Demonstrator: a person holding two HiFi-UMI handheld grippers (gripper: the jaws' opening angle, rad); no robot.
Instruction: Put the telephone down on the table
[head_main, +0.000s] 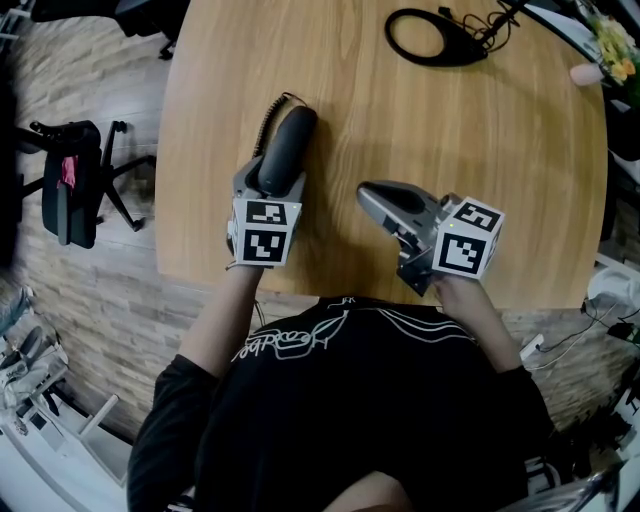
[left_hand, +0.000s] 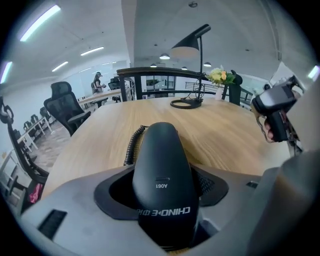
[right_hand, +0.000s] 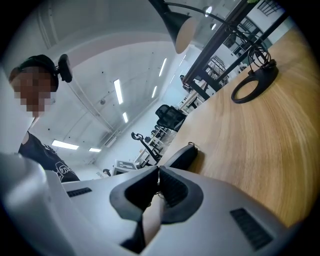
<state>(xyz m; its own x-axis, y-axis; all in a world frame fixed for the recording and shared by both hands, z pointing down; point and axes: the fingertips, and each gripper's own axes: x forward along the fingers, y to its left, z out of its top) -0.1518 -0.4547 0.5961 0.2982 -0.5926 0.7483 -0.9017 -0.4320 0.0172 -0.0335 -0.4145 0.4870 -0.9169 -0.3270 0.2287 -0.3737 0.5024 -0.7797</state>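
Note:
The telephone is a black handset (head_main: 286, 148) with a coiled cord (head_main: 268, 118) at its far end. It lies lengthwise between the jaws of my left gripper (head_main: 272, 180), low over the left part of the wooden table (head_main: 500, 150); whether it touches the wood I cannot tell. In the left gripper view the handset (left_hand: 161, 175) fills the gap between the pads, and the left gripper (left_hand: 162, 187) is shut on it. My right gripper (head_main: 368, 193) hovers to its right, pointing left, shut and empty. In the right gripper view the tips of the right gripper (right_hand: 158, 172) meet, with the handset (right_hand: 182, 156) beyond.
A black desk lamp with a ring base (head_main: 432, 38) stands at the table's far side, with cables beside it. Flowers (head_main: 610, 45) sit at the far right corner. An office chair (head_main: 72, 182) stands on the floor to the left. The near table edge runs just under both grippers.

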